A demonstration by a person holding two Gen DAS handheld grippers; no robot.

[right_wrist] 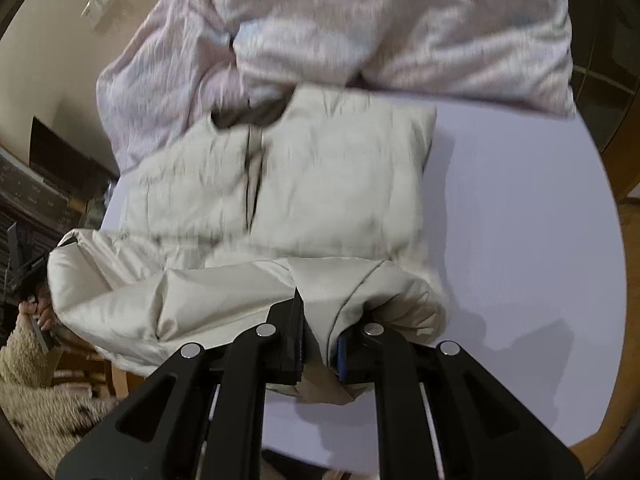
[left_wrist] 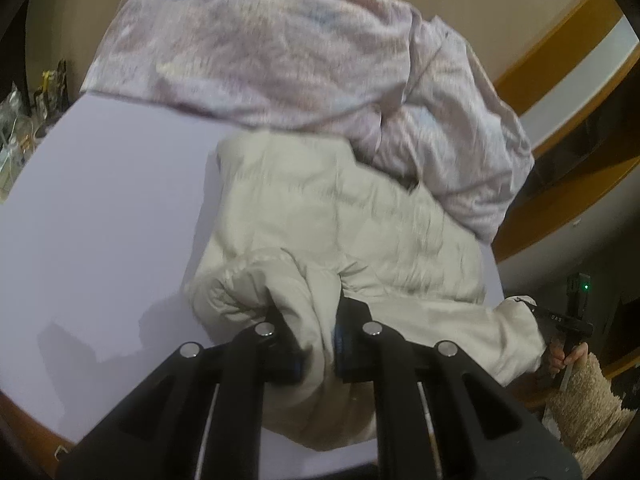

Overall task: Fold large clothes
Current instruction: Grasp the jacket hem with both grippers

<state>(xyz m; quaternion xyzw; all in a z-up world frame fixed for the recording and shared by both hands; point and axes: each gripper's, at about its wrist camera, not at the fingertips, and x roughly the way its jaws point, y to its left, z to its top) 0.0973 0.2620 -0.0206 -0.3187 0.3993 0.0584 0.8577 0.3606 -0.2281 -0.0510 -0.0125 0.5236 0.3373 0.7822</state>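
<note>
A bed with a plain pale lilac sheet (left_wrist: 100,208) fills both views, its surface smooth and flat. A cream padded jacket (left_wrist: 320,216) lies on the sheet, front side up, its centre opening running down the middle; its near edge is bunched and raised off the sheet. Beyond the jacket, a crumpled pinkish-white duvet (left_wrist: 256,48) is heaped across the far part of the bed, touching the jacket's far edge. The rest of the sheet is bare.

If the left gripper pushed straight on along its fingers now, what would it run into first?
The cream puffer jacket: the left gripper is already shut on its near edge, and the jacket's body lies directly ahead on the white bed sheet, before the pinkish quilt.
</note>
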